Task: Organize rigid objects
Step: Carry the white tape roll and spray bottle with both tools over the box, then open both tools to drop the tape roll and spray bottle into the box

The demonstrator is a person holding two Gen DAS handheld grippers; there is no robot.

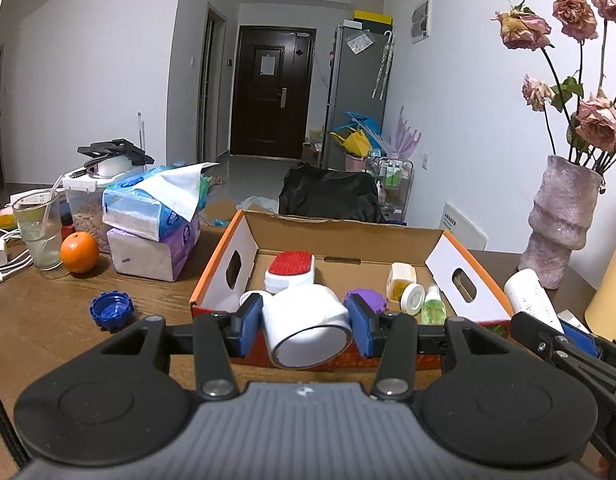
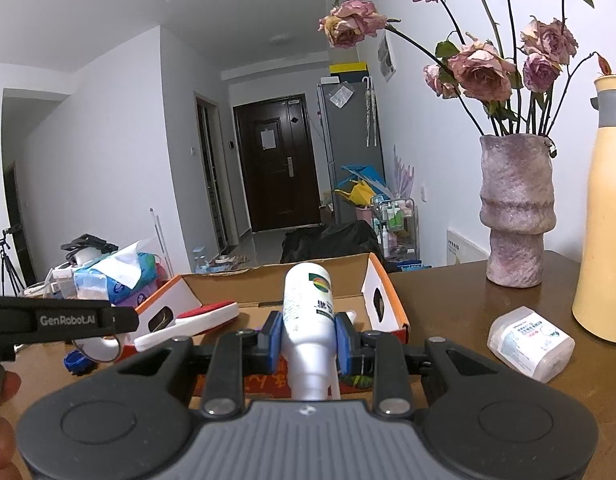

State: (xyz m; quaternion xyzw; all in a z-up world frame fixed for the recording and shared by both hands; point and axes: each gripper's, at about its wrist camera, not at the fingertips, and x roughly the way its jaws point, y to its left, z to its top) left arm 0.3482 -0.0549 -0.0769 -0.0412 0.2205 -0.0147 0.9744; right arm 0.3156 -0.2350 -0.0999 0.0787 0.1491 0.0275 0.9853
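Observation:
An open cardboard box (image 1: 343, 240) with orange edges sits on the wooden table. It holds a red-and-white brush (image 1: 290, 271), a purple lid (image 1: 367, 297), a small yellow jar (image 1: 401, 280) and a green spray bottle (image 1: 431, 306). My left gripper (image 1: 306, 322) is shut on a white tape roll (image 1: 309, 326), held at the box's near wall. My right gripper (image 2: 308, 344) is shut on a white bottle (image 2: 308, 312), held just before the box (image 2: 381, 300). In the left wrist view the bottle (image 1: 527, 296) and the right gripper show at the right edge.
A blue cap (image 1: 112, 310), an orange (image 1: 79, 252), a glass (image 1: 38, 232) and tissue packs (image 1: 156, 232) lie left of the box. A vase of dried roses (image 2: 515, 208), a yellow jug (image 2: 605, 216) and a clear container (image 2: 529, 344) stand to the right.

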